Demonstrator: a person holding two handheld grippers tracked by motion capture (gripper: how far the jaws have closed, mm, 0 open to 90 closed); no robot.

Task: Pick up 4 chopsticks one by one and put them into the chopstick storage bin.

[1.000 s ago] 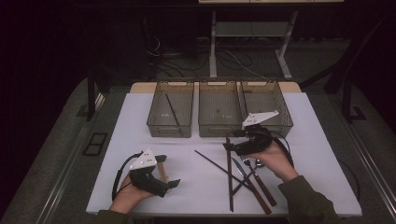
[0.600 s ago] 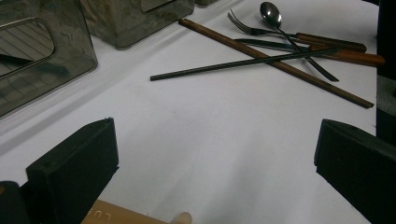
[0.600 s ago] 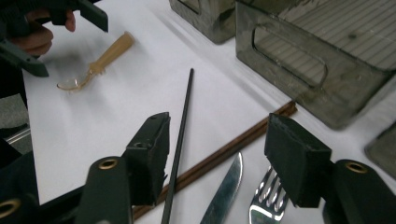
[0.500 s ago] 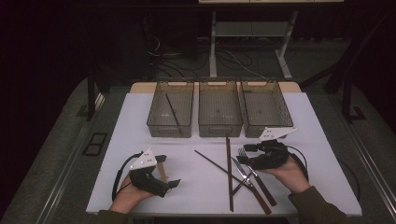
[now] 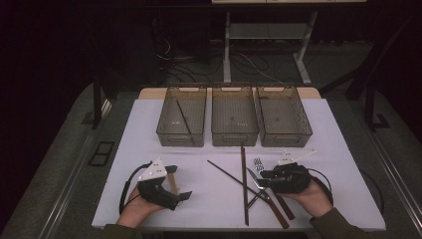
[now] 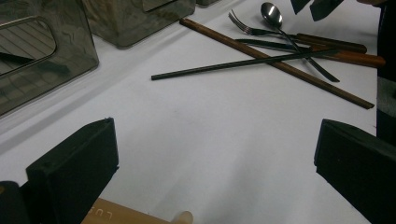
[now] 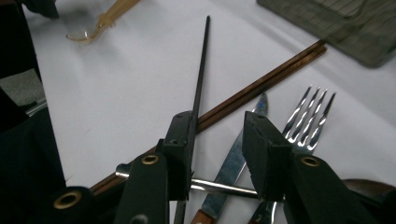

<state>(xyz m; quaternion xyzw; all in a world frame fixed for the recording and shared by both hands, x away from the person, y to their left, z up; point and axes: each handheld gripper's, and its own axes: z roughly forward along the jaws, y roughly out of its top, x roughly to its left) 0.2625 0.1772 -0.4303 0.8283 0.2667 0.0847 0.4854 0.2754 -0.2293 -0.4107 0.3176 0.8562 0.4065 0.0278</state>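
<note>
You have a table (image 5: pixel 343 149) with a white top in front of you; three clear bins (image 5: pixel 234 117) stand side by side along its far edge, touching or nearly so; the left bin (image 5: pixel 182 119) holds a thin dark stick. Nearer you, right of the middle, lies a crossed heap: a brown chopstick (image 5: pixel 244 184) pointing towards the bins, a black chopstick (image 5: pixel 230 174) slanting across it, a fork (image 5: pixel 258 164), a knife (image 5: pixel 255 176) and a spoon (image 6: pixel 272 13), their handles overlapping; at the left lies a pale wooden stick (image 5: pixel 172 182).
</note>
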